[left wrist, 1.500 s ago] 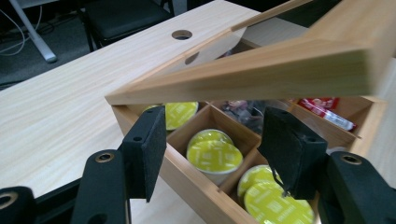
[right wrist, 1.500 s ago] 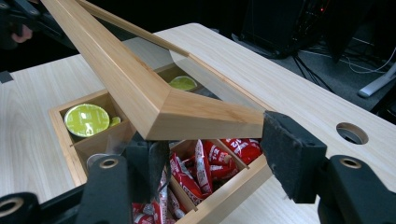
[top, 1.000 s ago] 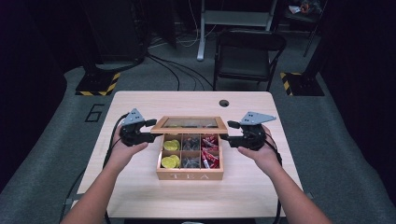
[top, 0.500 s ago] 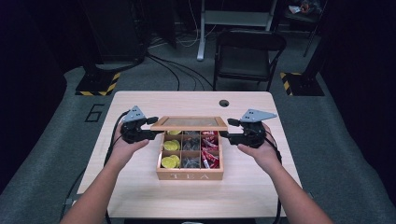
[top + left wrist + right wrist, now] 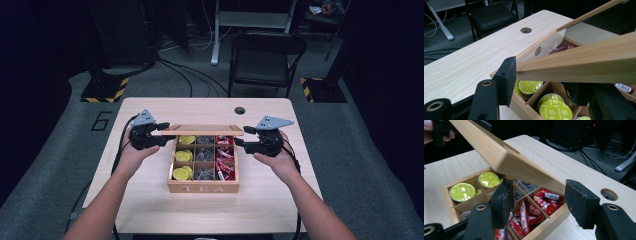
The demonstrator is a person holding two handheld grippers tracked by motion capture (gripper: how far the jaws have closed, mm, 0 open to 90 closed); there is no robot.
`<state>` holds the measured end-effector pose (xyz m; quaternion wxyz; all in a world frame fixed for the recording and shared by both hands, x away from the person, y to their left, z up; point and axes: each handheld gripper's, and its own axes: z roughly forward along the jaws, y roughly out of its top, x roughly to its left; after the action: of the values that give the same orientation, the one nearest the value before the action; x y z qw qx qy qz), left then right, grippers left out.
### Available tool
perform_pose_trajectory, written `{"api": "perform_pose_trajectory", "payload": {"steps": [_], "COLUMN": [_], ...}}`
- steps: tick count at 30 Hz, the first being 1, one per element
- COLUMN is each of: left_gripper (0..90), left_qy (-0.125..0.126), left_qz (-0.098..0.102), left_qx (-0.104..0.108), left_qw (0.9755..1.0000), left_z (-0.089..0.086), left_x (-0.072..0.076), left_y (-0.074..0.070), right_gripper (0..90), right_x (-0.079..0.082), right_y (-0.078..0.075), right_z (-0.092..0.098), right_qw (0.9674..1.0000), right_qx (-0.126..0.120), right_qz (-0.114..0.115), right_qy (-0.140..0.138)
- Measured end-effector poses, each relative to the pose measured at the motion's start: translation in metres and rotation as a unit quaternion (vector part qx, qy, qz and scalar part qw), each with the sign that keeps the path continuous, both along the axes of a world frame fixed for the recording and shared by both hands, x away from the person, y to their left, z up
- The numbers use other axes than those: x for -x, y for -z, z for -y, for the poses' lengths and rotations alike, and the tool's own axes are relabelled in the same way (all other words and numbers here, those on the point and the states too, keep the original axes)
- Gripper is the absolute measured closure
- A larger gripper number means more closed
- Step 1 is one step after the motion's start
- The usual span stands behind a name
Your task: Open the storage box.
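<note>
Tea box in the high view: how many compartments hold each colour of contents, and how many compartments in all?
Yellow-green capsules: 3 compartments
Dark grey items: 3 compartments
Red packets: 3 compartments
Total: 9 compartments, the back row partly under the raised lid

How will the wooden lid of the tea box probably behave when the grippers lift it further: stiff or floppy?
Probably stiff: the lid shows a straight wooden frame. It likely swings rather than lifts free, since its far edge stays at the tea box. Its clear pane may be fragile.
</note>
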<state>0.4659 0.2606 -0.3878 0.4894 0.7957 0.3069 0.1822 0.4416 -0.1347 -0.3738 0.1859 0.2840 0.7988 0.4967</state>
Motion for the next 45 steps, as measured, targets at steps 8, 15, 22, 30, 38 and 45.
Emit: {"api": "perform_pose_trajectory", "payload": {"steps": [8,15,22,30,38,45], "left_gripper": [46.9,47.8,48.3,49.3,49.5,50.3], "left_qy": [0.000,-0.006,-0.014,-0.009,-0.010,-0.014], "left_qz": [-0.004,-0.007,-0.006,-0.009,-0.010,-0.010], "left_qx": [0.012,0.016,0.032,0.030,0.042,0.047], "left_qw": [0.9999,0.9998,0.9994,0.9995,0.9990,0.9988], "left_z": [-0.002,-0.001,-0.001,0.001,0.000,0.000], "left_x": [-0.007,-0.013,-0.019,-0.025,-0.029,-0.033], "left_y": [-0.003,-0.009,-0.012,-0.015,-0.014,-0.015], "right_gripper": [40.9,44.3,45.2,46.6,48.3,55.5], "right_x": [-0.022,-0.043,-0.057,-0.072,-0.081,-0.086], "right_y": [0.010,0.023,0.030,0.029,0.035,0.036], "right_z": [0.001,-0.004,-0.008,-0.011,-0.008,-0.010], "right_qw": [0.9998,0.9996,0.9995,0.9994,0.9992,0.9995], "right_qx": [0.008,0.002,0.010,0.000,-0.008,-0.006], "right_qz": [-0.002,-0.014,0.011,-0.007,-0.024,-0.024], "right_qy": [0.020,0.022,0.028,0.033,0.030,0.019]}}
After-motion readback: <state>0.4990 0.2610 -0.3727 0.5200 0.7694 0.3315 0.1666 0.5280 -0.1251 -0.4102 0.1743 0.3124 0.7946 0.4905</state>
